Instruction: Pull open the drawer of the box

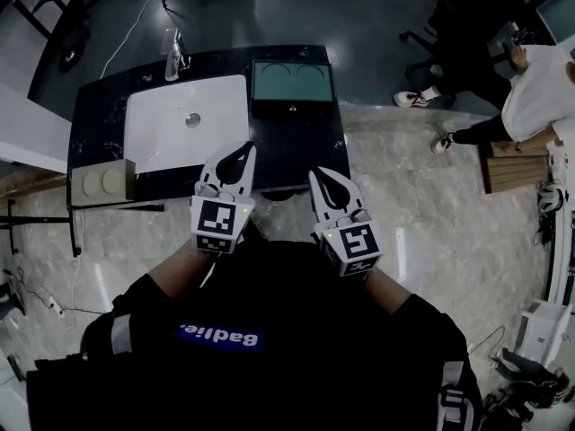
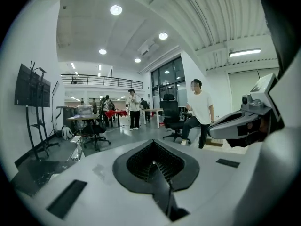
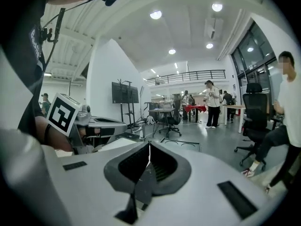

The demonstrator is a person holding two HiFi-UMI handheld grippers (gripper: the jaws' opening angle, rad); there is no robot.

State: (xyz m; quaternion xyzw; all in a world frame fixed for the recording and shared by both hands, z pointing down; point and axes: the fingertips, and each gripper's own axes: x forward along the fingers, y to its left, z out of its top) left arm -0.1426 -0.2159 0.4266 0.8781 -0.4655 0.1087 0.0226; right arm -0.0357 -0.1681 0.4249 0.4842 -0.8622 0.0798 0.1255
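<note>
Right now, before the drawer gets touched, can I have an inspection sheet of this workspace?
Surface: dark counter with a white sink set in it.
Job's things: box at the counter's far edge, drawer looks shut, untouched.
Clutter: faucet; beige block at the counter's left end.
Grippers: left gripper and right gripper both shut, empty, short of the box.
Cables: white cable on the floor beyond the counter.
Surroundings: seated person to the right; open office behind.
</note>
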